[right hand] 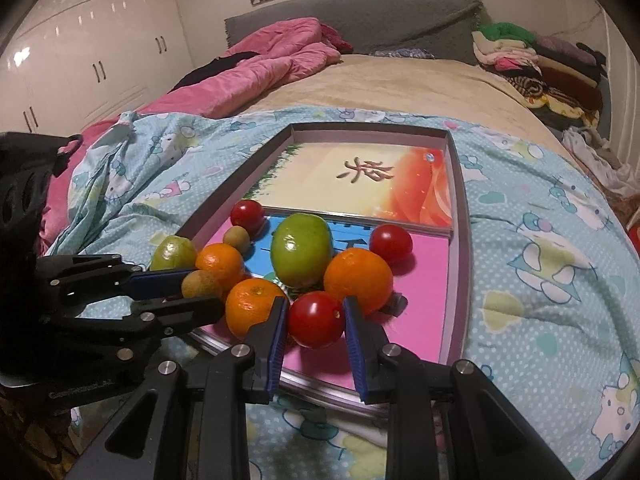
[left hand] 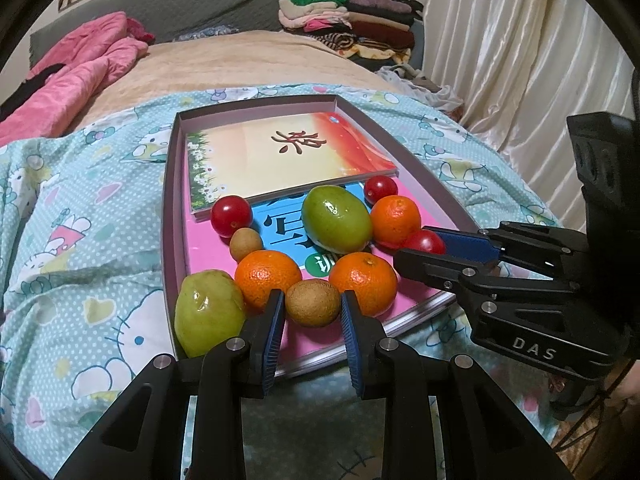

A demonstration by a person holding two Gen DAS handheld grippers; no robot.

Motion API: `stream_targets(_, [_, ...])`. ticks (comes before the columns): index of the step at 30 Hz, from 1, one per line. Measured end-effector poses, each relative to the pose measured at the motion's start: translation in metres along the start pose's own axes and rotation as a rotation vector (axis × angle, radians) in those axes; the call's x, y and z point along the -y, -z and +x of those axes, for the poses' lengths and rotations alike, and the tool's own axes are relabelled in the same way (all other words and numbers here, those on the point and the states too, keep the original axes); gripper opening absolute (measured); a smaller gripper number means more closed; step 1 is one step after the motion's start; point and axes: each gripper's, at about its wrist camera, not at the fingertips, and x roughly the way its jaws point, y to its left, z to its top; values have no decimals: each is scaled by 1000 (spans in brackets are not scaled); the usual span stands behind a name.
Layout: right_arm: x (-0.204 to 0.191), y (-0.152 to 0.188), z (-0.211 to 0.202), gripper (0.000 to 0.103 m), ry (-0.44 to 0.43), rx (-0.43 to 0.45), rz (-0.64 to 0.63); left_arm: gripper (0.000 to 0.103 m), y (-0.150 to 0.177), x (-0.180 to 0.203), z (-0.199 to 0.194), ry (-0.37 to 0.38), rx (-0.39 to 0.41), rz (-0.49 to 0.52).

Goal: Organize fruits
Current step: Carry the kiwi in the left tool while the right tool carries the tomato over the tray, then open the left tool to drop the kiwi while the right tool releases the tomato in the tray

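A shallow box (left hand: 171,184) on the bed holds books with fruit clustered on the pink book (left hand: 416,200). My left gripper (left hand: 313,300) is shut on a small brown fruit (left hand: 313,304) at the near edge, between two oranges (left hand: 267,278) (left hand: 363,282). My right gripper (right hand: 316,306) is shut on a red tomato (right hand: 316,320), beside another orange (right hand: 358,280). A large green fruit (left hand: 336,218) lies in the middle and a second one (left hand: 208,312) at the near left. Two more tomatoes (left hand: 231,216) (left hand: 381,189) and a second brown fruit (left hand: 246,244) lie around them.
The box lies on a blue cartoon-print sheet (left hand: 100,248). A pink quilt (left hand: 80,76) is bunched at the far left of the bed. Folded clothes (left hand: 352,24) are stacked at the far right by a curtain (left hand: 520,40). White wardrobes (right hand: 80,52) stand at the left.
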Motion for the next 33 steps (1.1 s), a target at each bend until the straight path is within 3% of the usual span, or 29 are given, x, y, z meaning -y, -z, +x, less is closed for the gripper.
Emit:
stream_targets(18, [-3, 5, 6, 29, 27, -27, -13, 29, 0, 1, 0, -1, -1, -1])
stream_targets(28, [-3, 6, -5, 43, 51, 2, -12, 29, 0, -2, -1, -3, -6, -7])
stream_targets(33, [-2, 6, -13, 45, 63, 26, -9, 30, 0, -2, -1, -1, -7, -10])
